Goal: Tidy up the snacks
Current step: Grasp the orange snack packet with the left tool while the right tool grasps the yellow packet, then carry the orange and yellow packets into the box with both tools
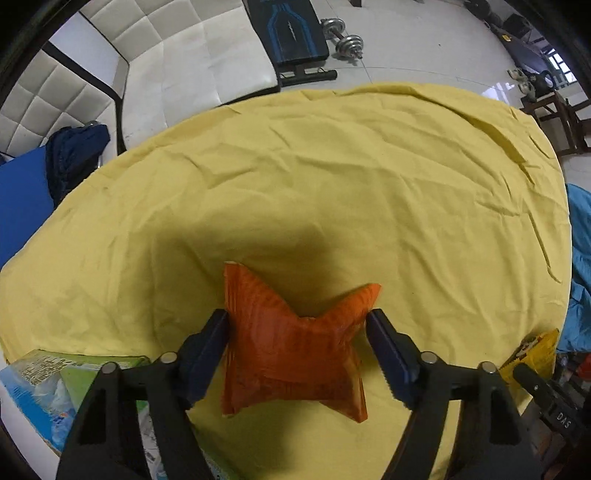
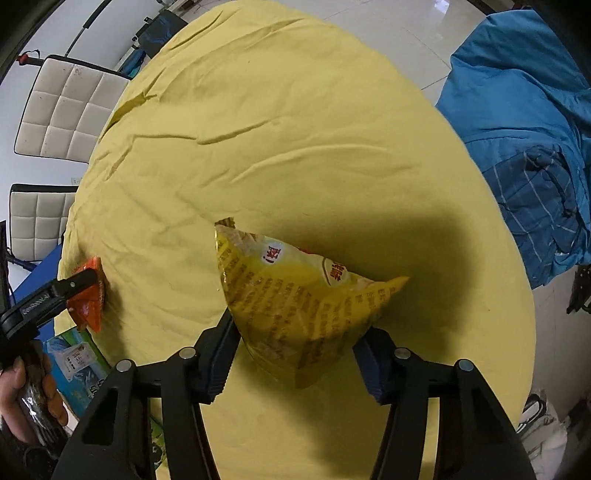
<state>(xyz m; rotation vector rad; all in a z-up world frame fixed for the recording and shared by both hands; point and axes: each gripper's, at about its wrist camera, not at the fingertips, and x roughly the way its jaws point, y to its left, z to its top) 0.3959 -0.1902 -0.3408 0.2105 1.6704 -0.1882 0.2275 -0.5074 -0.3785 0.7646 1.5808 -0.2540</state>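
My left gripper [image 1: 297,332] is shut on an orange snack bag [image 1: 291,347], pinching its middle so the corners flare out above the yellow tablecloth [image 1: 332,177]. My right gripper [image 2: 295,339] is shut on a yellow snack bag [image 2: 295,299] with red and brown print, held tilted over the cloth. The right wrist view also shows the orange bag [image 2: 90,295] at far left, clamped in the left gripper [image 2: 79,286], with a hand [image 2: 22,387] on its handle. A corner of the yellow bag [image 1: 535,350] shows at the right edge of the left wrist view.
A green and blue printed box [image 1: 55,384] lies at the table's near left edge. White padded chairs [image 2: 62,114] stand on the left. Blue clothing [image 2: 528,147] is heaped on the right. A weight bench [image 1: 291,33] and dumbbell [image 1: 341,37] sit on the floor beyond.
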